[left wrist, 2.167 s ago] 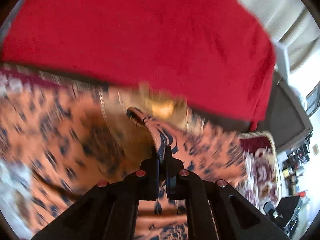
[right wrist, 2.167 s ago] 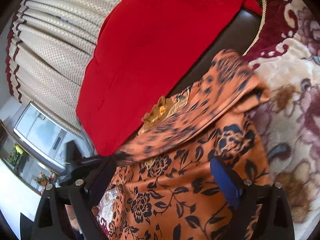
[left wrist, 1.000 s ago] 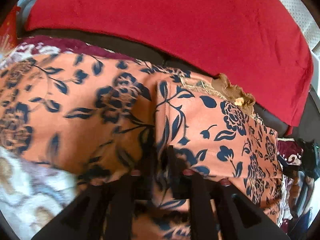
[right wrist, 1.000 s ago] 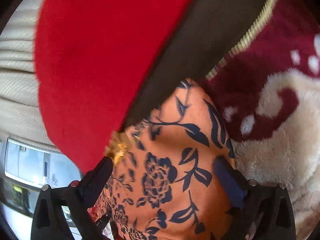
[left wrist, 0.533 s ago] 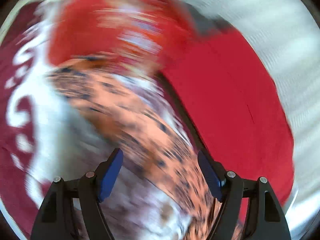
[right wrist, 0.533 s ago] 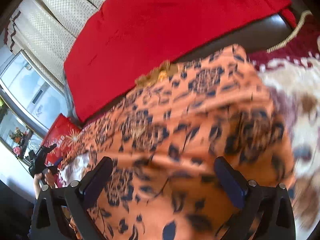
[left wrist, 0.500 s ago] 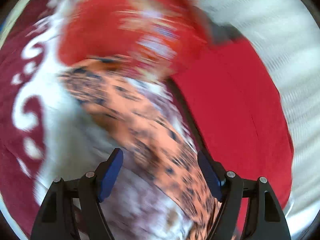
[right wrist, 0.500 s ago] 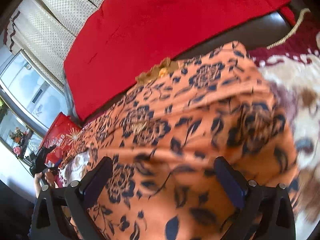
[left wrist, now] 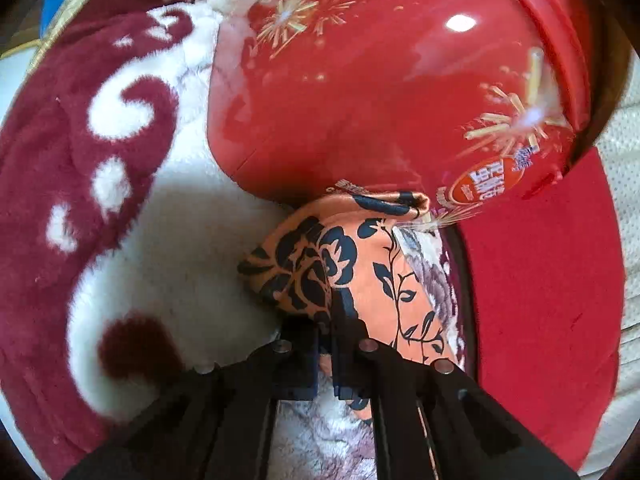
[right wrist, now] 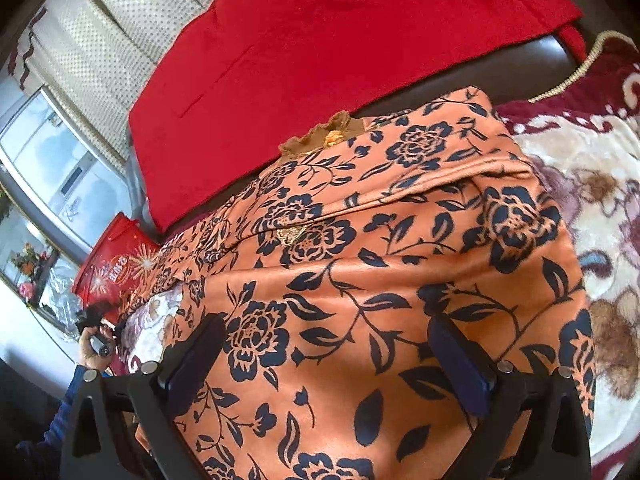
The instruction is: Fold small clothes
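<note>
Orange floral garment [right wrist: 360, 280] – soft, limp, light; grasp at hem corners. Left gripper [left wrist: 326, 344] just clamped onto fabric edge – right gripper [right wrist: 324, 360] spread wide, empty.

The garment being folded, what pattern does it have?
Orange garment with dark navy roses and leafy vines; clearest in the right wrist view.

Plush blanket [right wrist: 592, 168], maroon and cream with floral swirls and a gold cord edge, covers the surface from 2 to 5 o'clock in the right wrist view; a red cloth [right wrist: 320, 40] hangs over a dark brown leather backrest [right wrist: 500, 68] at 12. Cream dotted curtains [right wrist: 100, 40] with maroon trim sit at 10 to 11, with a daylit window [right wrist: 52, 160] at 9 and flowers [right wrist: 28, 264] just below it. In the left wrist view a glossy red bag [left wrist: 380, 80] with gold firework print stands on the blanket at 12 to 1.
</note>
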